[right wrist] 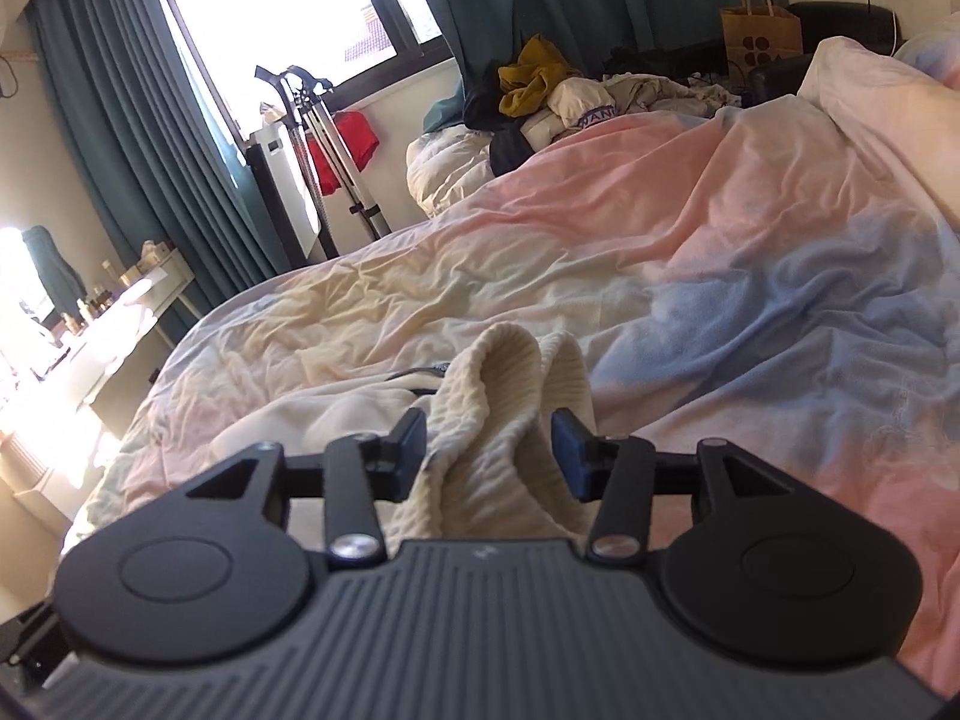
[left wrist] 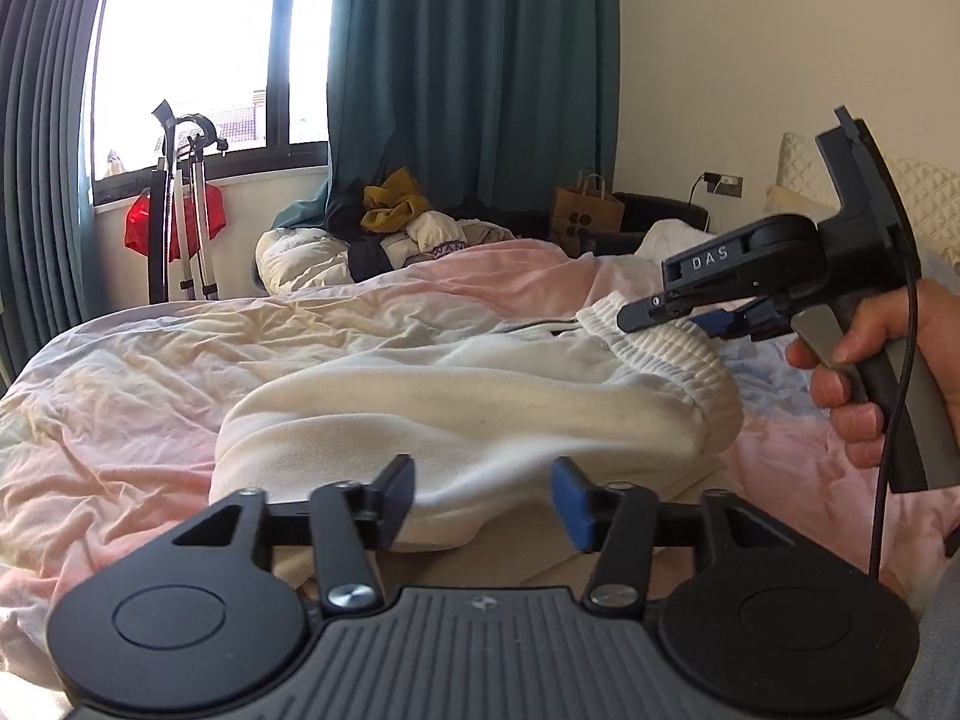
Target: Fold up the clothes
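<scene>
While level, both grippers (left wrist: 483,495) (right wrist: 489,447) agape

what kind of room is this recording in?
Looks like a lived-in bedroom. A bed with a rumpled pastel duvet fills both views, teal curtains hang by a window, and a pile of clothes sits beyond the bed. A cream garment lies on the duvet.

garment (left wrist: 456,396) – cream, ribbed cuffs | duvet (right wrist: 750,276) – pink-blue-yellow | curtains (left wrist: 468,60) teal
</scene>
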Motion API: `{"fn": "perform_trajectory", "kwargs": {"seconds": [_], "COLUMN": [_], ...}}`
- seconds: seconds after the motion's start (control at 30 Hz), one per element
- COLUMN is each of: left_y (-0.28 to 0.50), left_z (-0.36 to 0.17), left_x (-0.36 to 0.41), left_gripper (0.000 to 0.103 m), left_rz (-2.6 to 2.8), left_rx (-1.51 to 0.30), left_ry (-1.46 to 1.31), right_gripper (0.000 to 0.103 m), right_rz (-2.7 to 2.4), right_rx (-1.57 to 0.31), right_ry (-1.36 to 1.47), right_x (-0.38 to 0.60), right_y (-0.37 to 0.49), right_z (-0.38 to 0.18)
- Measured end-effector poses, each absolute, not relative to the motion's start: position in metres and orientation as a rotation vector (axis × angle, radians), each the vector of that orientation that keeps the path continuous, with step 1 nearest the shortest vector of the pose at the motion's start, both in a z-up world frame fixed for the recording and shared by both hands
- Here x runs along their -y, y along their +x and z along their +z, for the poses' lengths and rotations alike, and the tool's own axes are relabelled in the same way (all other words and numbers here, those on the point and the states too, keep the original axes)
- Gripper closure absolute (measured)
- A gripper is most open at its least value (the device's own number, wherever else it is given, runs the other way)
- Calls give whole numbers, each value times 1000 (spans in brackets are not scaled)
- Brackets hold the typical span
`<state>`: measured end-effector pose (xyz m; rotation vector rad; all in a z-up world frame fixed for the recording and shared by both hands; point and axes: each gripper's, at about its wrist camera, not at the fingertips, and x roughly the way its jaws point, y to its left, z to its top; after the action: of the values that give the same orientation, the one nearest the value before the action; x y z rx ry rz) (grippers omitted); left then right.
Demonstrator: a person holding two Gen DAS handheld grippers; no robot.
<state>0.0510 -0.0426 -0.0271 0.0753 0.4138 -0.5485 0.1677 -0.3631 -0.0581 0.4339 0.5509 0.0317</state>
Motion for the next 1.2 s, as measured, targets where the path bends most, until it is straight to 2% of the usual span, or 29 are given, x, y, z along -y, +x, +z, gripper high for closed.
{"fn": "perform_trajectory", "kwargs": {"seconds": [0.03, 0.07, 0.13, 0.23, 0.43, 0.6, 0.73, 0.8, 0.97, 1.2], "left_y": [48, 47, 49, 63, 107, 133, 145, 149, 151, 160], "left_z": [-21, -16, -10, -9, -27, -47, -58, -67, -92, -102], "left_x": [37, 32, 20, -6, -65, -83, -80, -77, -78, -77], "left_gripper": [19, 19, 17, 14, 11, 10, 10, 10, 10, 12], "left_rz": [-566, -575, -553, -489, -352, -348, -338, -332, -331, -355], "left_rx": [-409, -415, -440, -517, -690, -772, -802, -826, -872, -875], "left_ry": [35, -3, -75, -222, -494, -619, -597, -594, -664, -702], "right_gripper": [45, 42, 19, 11, 11, 11, 10, 0, 0, 0], "right_rz": [35, 39, 54, 67, 80, 174, 139, 104, 154, 217], "right_rx": [-547, -544, -549, -586, -679, -764, -785, -820, -907, -919], "right_ry": [463, 494, 569, 703, 867, 813, 717, 683, 873, 939], "right_x": [367, 372, 382, 401, 413, 394, 388, 386, 396, 394], "right_y": [163, 159, 151, 144, 157, 177, 187, 193, 209, 217], "right_z": [-58, -57, -61, -73, -102, -112, -115, -121, -153, -164]}}
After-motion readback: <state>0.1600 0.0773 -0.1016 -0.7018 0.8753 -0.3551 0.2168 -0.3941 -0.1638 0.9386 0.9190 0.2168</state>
